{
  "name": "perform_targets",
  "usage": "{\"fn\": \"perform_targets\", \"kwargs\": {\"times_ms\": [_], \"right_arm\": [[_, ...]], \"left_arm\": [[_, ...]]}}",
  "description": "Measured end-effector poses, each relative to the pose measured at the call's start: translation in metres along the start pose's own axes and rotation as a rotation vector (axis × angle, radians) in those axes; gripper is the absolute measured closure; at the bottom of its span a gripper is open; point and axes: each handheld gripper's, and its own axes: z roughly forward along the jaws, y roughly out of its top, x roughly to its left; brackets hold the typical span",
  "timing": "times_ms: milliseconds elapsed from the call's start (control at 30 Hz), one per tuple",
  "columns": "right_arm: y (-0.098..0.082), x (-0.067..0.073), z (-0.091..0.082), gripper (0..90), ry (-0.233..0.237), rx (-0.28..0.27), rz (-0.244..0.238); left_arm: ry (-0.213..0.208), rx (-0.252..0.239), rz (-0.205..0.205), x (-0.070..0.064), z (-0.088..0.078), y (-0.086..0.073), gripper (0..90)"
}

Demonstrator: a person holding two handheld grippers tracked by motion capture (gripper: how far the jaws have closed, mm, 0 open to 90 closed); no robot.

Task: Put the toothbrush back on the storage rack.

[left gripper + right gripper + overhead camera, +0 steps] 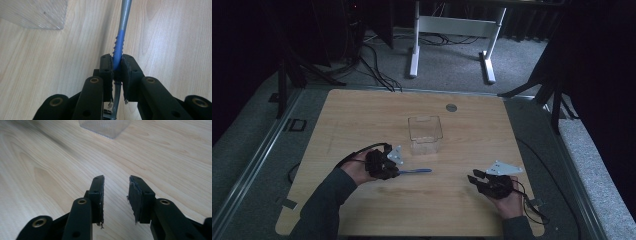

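The left gripper point(117, 65) has its fingers pinching a slim blue-and-grey plastic toothbrush point(119, 42) by the ribbed blue grip; the brush lies level over the middle of the wooden worktop point(362, 115), toward the near edge. A clear square plastic container point(425, 134) stands just beyond it. The right gripper point(116, 195), near the near-right corner, has its fingers spread, with nothing between them.

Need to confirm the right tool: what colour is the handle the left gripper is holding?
Blue ribbed grip on a grey handle, clearest in the left gripper view.
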Motion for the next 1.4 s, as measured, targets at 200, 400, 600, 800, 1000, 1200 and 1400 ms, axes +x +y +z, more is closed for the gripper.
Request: {"fn": "perform_targets", "kwargs": {"times_ms": [200, 400, 600, 800, 1000, 1200, 1400], "right_arm": [[0.006, 0.005, -0.003, 68.4, 0.044, -0.033, -0.026], [0.009, 0.009, -0.003, 68.9, 0.074, -0.046, -0.045], [0.014, 0.015, -0.002, 69.1, 0.1, -0.054, -0.065], [0.016, 0.018, -0.001, 70.8, 0.125, -0.064, -0.078], [0.022, 0.027, 0.003, 76.6, 0.172, -0.069, -0.115], [0.024, 0.033, 0.005, 77.1, 0.209, -0.076, -0.143], [0.025, 0.037, 0.008, 73.4, 0.234, -0.074, -0.161]], "left_arm": [[0.002, -0.01, 0.021, -0.001, -0.001, 0.007, 79.6], [0.001, -0.013, 0.037, -0.004, 0.0, 0.015, 79.6], [0.004, -0.009, 0.058, -0.007, 0.003, 0.022, 79.6], [0.003, -0.011, 0.078, -0.009, 0.004, 0.029, 79.6], [0.0, -0.005, 0.099, -0.013, 0.009, 0.038, 79.6], [-0.012, -0.001, 0.117, -0.016, 0.014, 0.044, 79.6], [-0.019, 0.005, 0.135, -0.019, 0.015, 0.048, 79.6]]}}
